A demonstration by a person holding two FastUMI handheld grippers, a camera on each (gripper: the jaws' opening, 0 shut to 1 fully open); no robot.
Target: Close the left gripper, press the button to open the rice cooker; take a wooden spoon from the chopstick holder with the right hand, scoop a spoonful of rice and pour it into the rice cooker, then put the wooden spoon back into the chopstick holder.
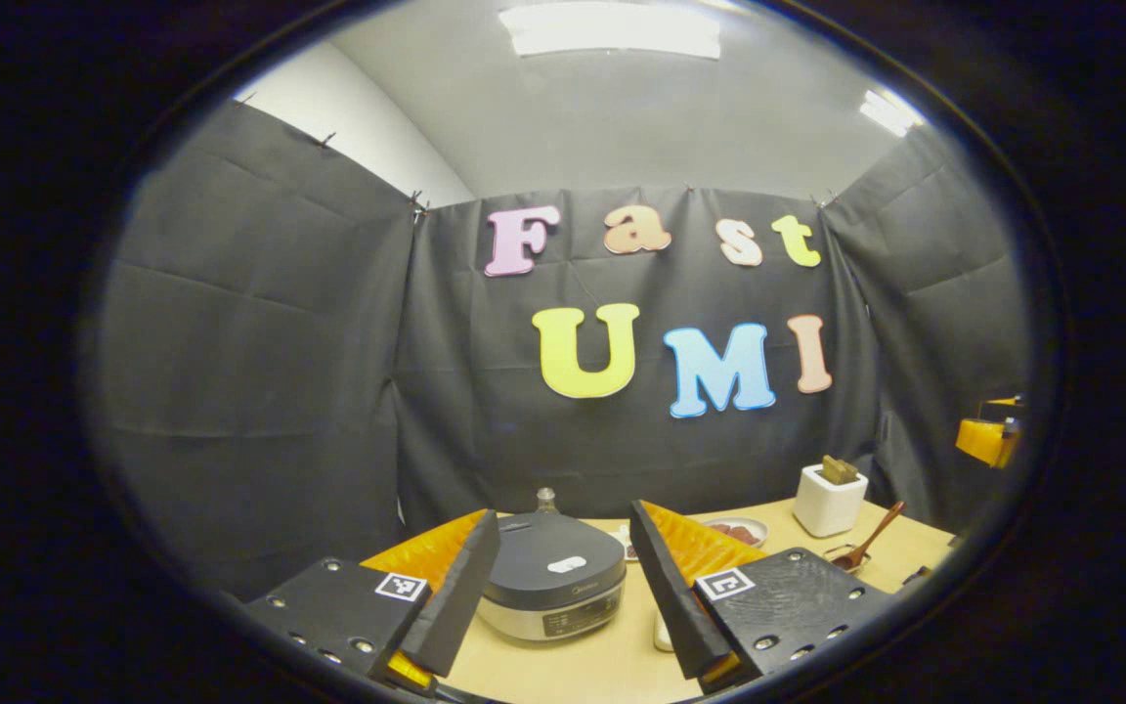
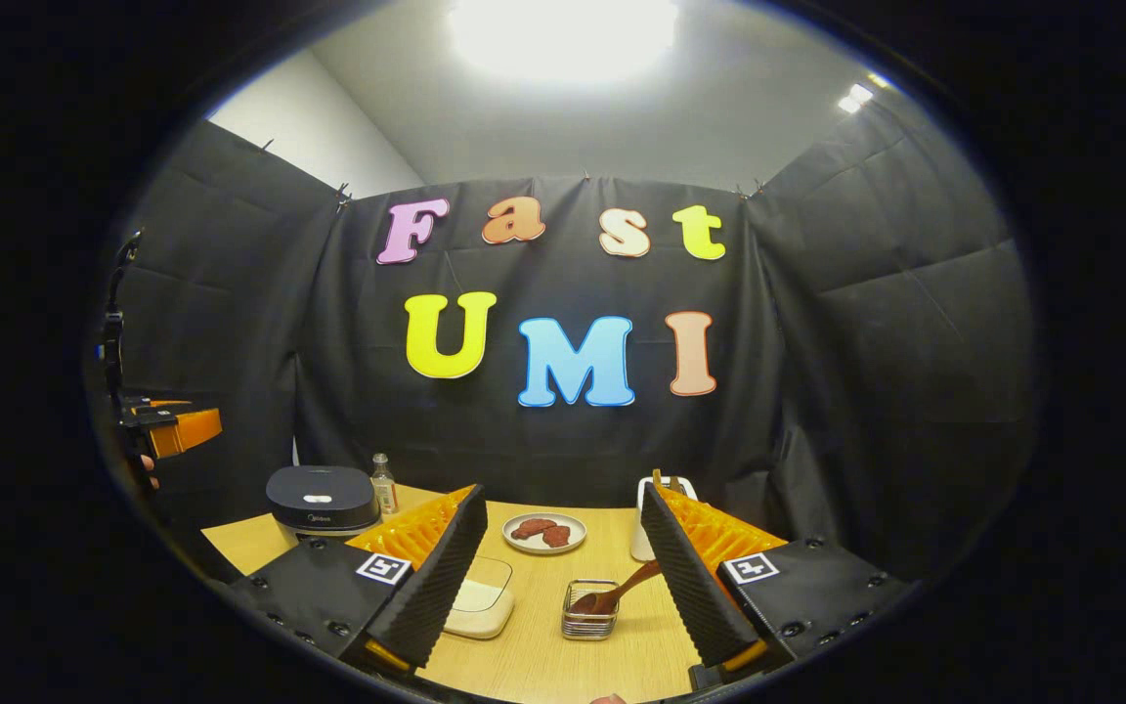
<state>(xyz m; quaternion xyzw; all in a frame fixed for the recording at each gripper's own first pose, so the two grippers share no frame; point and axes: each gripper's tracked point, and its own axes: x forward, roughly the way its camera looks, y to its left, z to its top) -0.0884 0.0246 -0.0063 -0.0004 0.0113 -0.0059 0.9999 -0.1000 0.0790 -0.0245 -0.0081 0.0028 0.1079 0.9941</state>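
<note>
- Left gripper view: I have the left tool [image 1: 553, 596] level, pointing at the rice cooker [image 1: 551, 577], which sits dead ahead between my fingers, lid down, its pale button [image 1: 566, 564] on top. The fingers stand wide apart, so I judge the first step, closing them, is not yet done.
- Next I must bring the fingers together, then lower the tips onto the button.
- At 3 o'clock on the counter [image 1: 612, 655] stands the white chopstick holder [image 1: 828, 500]; a wooden spoon [image 1: 871, 541] leans in a small container below it.
- Right gripper view: my right tool [image 2: 568, 587] is also spread open, holding nothing, level above the counter.
- The wooden spoon [image 2: 627, 590] rests in a wire basket [image 2: 590, 611] at 6 o'clock; the chopstick holder [image 2: 643, 523] is half hidden by my right finger.
- The rice cooker [image 2: 321, 501] sits at 9 o'clock, and the left tool [image 2: 172, 430] hangs above it.
</note>
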